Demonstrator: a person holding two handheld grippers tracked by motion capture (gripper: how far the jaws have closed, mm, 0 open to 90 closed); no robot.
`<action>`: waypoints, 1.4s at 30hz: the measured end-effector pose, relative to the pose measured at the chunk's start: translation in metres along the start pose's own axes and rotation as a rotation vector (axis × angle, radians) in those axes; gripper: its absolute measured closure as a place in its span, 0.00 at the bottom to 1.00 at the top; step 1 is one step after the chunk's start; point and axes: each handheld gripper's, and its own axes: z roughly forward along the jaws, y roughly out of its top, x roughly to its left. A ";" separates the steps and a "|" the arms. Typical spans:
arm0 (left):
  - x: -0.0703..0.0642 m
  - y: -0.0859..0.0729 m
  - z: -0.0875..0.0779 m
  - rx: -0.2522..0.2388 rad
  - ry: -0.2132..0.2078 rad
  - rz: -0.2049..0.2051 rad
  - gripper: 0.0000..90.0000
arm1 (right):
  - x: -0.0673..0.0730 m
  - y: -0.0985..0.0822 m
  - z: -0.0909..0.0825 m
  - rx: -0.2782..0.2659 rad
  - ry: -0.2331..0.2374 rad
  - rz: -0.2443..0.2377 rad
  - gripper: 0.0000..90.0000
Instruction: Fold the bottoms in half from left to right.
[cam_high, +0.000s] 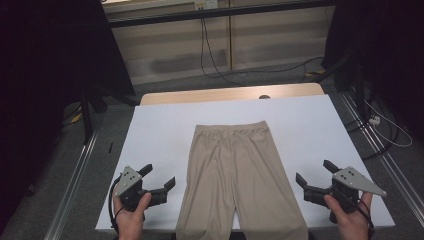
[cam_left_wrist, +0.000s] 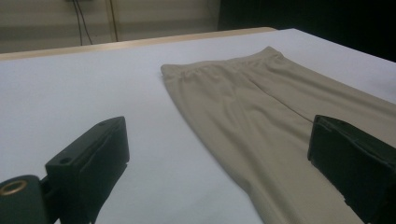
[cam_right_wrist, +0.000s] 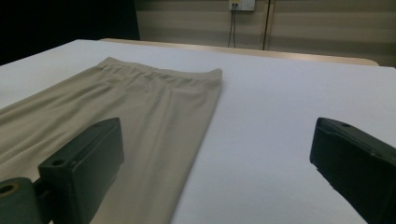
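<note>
Setup step: your left gripper and right gripper hover at 8 and 4 o'clock of the beige trousers, jaws wide apart, empty. Next you likely need to close in on the legs near the hems for a fold.

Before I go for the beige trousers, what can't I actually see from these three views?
- Hems of the beige fabric trousers: cut off by the high view's bottom edge.
- Right leg's far side: hidden behind a black jaw in the left gripper view.
- Small dark spot on the wooden table edge: too small to identify.
</note>
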 end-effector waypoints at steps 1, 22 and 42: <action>0.000 0.000 0.000 0.003 -0.001 0.005 0.06 | 0.000 0.000 0.000 0.003 0.006 0.001 0.02; -0.005 0.003 0.012 0.098 -0.068 0.051 0.06 | 0.056 0.003 0.024 0.116 0.162 -0.037 0.05; -0.004 0.042 0.072 0.146 -0.142 0.097 0.08 | 0.165 0.025 0.062 0.291 0.415 -0.201 0.24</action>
